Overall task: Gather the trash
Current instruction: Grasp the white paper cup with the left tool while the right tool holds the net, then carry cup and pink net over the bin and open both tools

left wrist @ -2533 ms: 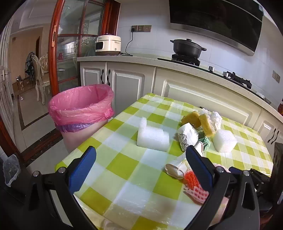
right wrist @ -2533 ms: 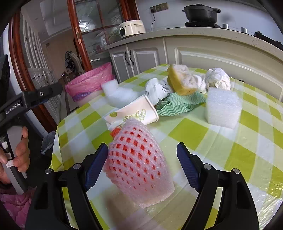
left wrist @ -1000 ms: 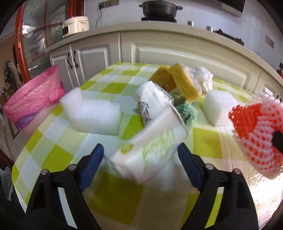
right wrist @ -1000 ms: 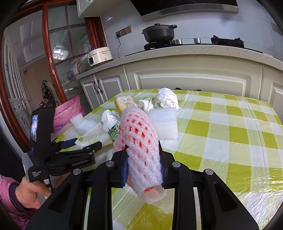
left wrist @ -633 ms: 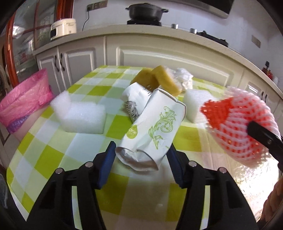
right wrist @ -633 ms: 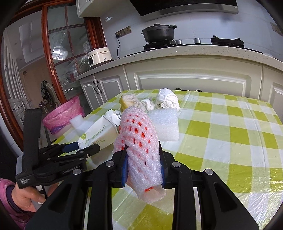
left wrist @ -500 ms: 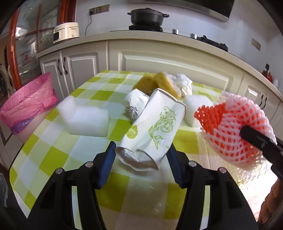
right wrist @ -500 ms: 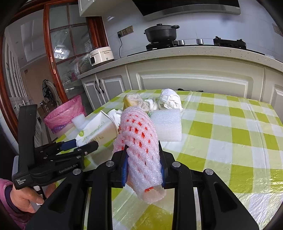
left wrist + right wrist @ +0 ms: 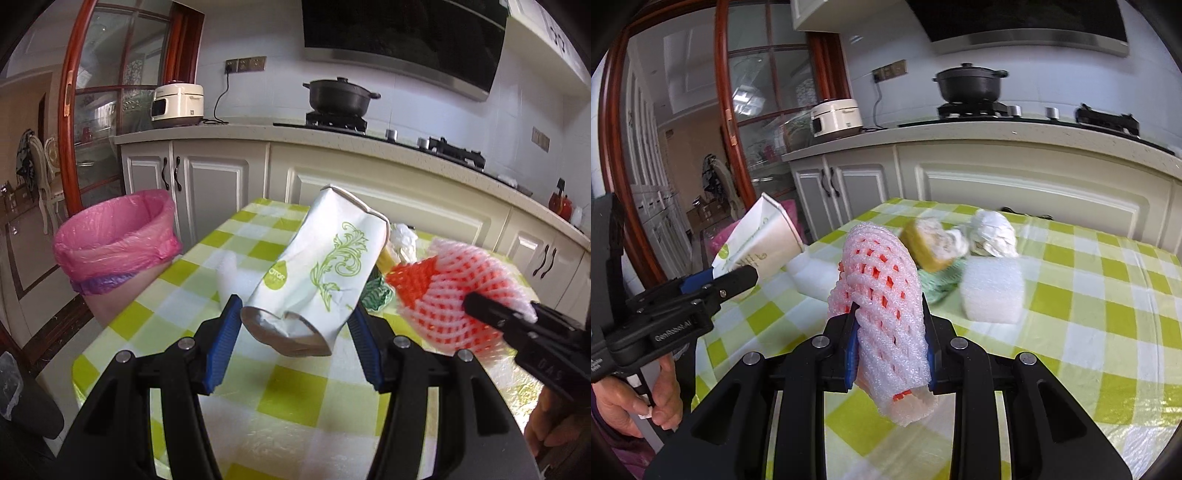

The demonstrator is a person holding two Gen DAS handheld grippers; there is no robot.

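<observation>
Hiding most table trash, crushed paper cup fills left gripper.

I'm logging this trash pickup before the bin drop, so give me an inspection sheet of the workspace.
Surface: table under a green-and-white checked cloth.
Job's things: crushed paper cup and pink foam fruit net, both lifted; pink-lined trash bin beside the table's left end.
Clutter: white foam block, yellow sponge, crumpled white paper, green cloth remain on the table.
Grippers: left gripper shut on the cup; right gripper shut on the net.
Cables: rice cooker cord runs up to a wall socket.
Surroundings: black pot on the stove, white cabinets.
</observation>
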